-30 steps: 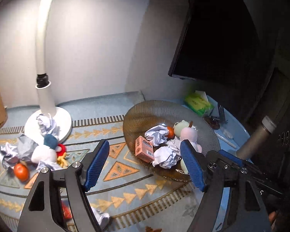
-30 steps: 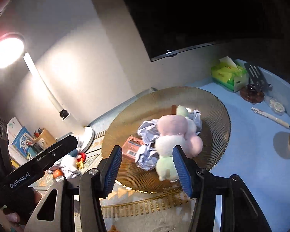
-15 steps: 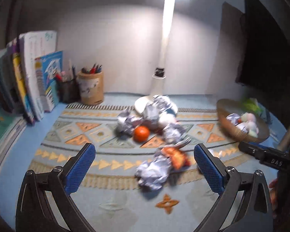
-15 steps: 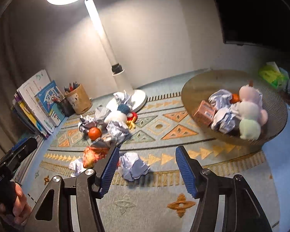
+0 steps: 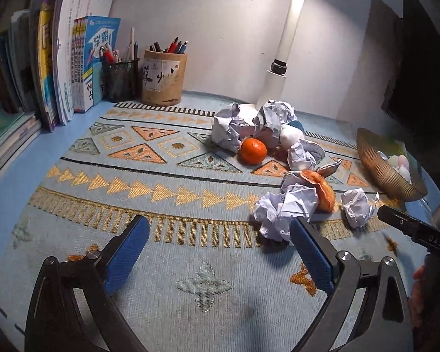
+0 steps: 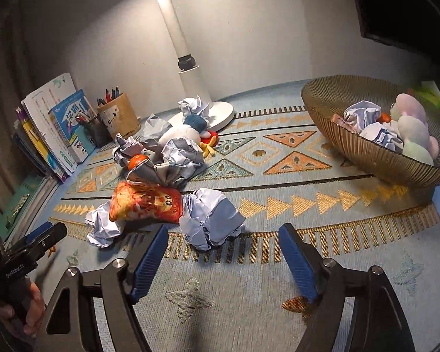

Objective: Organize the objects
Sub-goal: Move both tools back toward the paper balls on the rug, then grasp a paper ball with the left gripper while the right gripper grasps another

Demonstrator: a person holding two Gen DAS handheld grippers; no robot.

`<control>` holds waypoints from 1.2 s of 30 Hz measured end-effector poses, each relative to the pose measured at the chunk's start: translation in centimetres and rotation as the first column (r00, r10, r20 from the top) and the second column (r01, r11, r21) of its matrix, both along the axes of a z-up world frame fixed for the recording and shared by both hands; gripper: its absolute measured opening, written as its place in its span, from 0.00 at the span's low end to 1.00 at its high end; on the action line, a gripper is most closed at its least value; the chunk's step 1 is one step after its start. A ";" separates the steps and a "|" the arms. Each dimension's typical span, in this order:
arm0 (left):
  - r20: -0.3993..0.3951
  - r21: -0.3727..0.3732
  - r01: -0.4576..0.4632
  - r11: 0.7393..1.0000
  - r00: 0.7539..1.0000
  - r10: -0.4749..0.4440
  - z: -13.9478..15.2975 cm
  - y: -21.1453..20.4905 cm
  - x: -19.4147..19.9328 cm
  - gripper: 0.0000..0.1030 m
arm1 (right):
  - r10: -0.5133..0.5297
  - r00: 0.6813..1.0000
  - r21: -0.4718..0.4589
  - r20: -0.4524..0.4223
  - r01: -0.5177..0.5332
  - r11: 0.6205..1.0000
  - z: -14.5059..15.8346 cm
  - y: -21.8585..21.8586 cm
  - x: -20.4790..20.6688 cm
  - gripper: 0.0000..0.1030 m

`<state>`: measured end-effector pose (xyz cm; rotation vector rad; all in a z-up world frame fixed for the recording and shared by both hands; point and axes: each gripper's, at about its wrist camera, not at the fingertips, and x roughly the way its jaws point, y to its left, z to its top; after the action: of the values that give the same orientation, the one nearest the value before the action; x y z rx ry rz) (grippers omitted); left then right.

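Note:
A pile of crumpled paper balls, a tangerine (image 5: 253,151) and a white plush toy (image 6: 182,130) lies on the patterned mat. Nearer me lie an orange snack bag (image 6: 145,204) and loose paper balls. My left gripper (image 5: 218,223) hangs over bare mat, jaws wide and closing with nothing between them; a crumpled paper (image 5: 281,208) lies just past its right fingertip. My right gripper (image 6: 223,230) has its jaws opening, and a paper ball (image 6: 211,220) lies just ahead of the gap, untouched. The gold bowl (image 6: 366,149) at the right holds papers, pastel plush toys and a small box.
Books (image 5: 64,67) stand at the left, with a mesh pen holder (image 5: 120,79) and a round pen cup (image 5: 164,77) beside them. A white lamp stem (image 6: 187,67) rises behind the pile. A dark screen (image 5: 419,58) hangs at the right. A hand (image 6: 29,308) holds the left gripper.
Both views swung from the bowl to the pile on the mat and sank closer to it. The left jaws spread wide. The right jaws opened wider, now facing a paper ball.

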<state>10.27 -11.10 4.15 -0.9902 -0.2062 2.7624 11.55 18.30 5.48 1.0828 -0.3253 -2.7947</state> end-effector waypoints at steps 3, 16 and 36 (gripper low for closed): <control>0.001 0.030 -0.008 1.000 1.000 0.008 0.0 -0.5 0.1 0.94 | 0.003 1.000 0.013 -0.009 -0.003 1.000 0.0 -0.3 0.2 0.75; 0.036 -0.130 0.151 0.980 0.988 -0.148 0.1 4.4 -0.2 0.93 | 0.014 0.999 0.162 0.035 -0.020 0.987 -0.5 -2.8 -0.5 0.83; 0.175 -0.075 0.267 0.961 0.952 -0.251 -1.8 6.9 -4.7 0.46 | 0.053 0.980 0.008 0.194 -0.055 0.998 -1.4 -2.6 -5.8 0.48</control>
<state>5.62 -4.19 2.39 -1.1782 0.0352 2.4750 5.77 15.70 4.05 1.3493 -0.2917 -2.6535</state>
